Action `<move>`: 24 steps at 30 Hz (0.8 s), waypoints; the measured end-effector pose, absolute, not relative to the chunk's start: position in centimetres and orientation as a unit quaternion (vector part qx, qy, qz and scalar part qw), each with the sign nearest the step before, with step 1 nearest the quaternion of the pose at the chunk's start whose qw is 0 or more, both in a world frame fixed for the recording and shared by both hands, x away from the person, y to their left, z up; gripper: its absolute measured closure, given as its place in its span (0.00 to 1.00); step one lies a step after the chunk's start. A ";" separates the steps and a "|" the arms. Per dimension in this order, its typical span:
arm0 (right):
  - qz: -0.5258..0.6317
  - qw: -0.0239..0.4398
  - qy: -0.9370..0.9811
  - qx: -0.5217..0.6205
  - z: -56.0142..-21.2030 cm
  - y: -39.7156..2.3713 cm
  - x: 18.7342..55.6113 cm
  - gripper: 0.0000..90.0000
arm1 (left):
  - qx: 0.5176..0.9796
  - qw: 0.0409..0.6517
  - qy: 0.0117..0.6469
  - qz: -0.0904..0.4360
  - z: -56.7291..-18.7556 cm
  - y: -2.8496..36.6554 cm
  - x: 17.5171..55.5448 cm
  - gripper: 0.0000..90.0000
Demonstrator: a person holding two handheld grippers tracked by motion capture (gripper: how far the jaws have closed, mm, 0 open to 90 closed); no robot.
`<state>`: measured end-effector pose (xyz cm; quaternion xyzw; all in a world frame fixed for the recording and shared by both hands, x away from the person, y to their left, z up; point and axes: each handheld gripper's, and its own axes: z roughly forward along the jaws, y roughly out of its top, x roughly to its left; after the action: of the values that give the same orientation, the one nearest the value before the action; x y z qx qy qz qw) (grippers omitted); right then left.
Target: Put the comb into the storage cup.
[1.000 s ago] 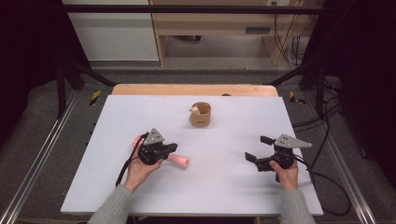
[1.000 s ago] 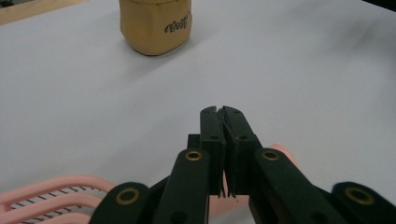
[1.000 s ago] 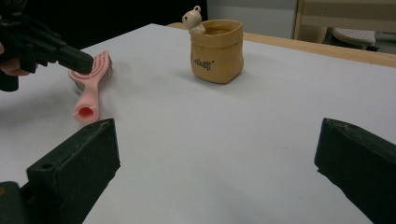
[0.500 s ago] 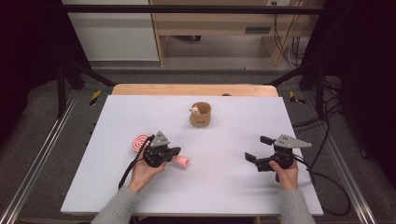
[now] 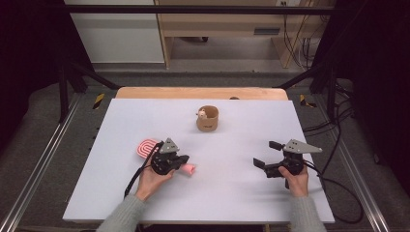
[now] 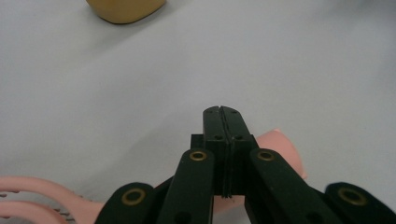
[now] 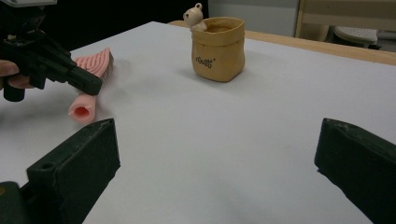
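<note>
A pink hairbrush (image 5: 146, 146) lies flat on the white table, bristled head to the left, hollow handle end (image 5: 189, 168) to the right. My left gripper (image 5: 181, 160) hovers right over the handle with its jaws pressed together and nothing between them. In the left gripper view the shut tips (image 6: 223, 112) stand above the pink handle (image 6: 282, 145), which passes underneath. The right gripper view shows the same shut gripper (image 7: 88, 86) over the handle (image 7: 83, 110). My right gripper (image 5: 265, 153) rests at the table's right, jaws wide apart (image 7: 215, 154) and empty.
A tan pouch-shaped cup (image 5: 208, 119) with a small bear figure on its rim stands at the middle back, also in the right gripper view (image 7: 218, 49). A wooden strip (image 5: 145, 93) borders the table's far edge. Cables trail off the right side.
My left hand has shifted slightly to the right along the brush, uncovering the pink brush head. The right hand has stayed where it was.
</note>
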<state>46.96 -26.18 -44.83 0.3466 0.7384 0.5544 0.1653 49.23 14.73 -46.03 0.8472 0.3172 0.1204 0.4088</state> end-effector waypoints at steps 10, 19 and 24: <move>0.555 0.165 0.738 0.347 -44.8 -26.2 46.9 0.00 | 0.858 0.394 0.308 0.116 -46.2 14.9 48.8 1.00; 0.556 0.164 0.737 0.347 -44.8 -26.2 46.9 0.00 | 0.869 0.377 0.298 0.116 -46.0 15.4 48.0 1.00; 0.556 0.164 0.737 0.347 -44.8 -26.2 46.9 0.00 | 0.874 0.369 0.294 0.116 -46.0 15.8 47.6 1.00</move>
<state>46.94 -26.21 -44.79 0.3469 0.7373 0.5559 0.1642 47.63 15.76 -46.01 0.8738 0.2940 0.1164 0.3694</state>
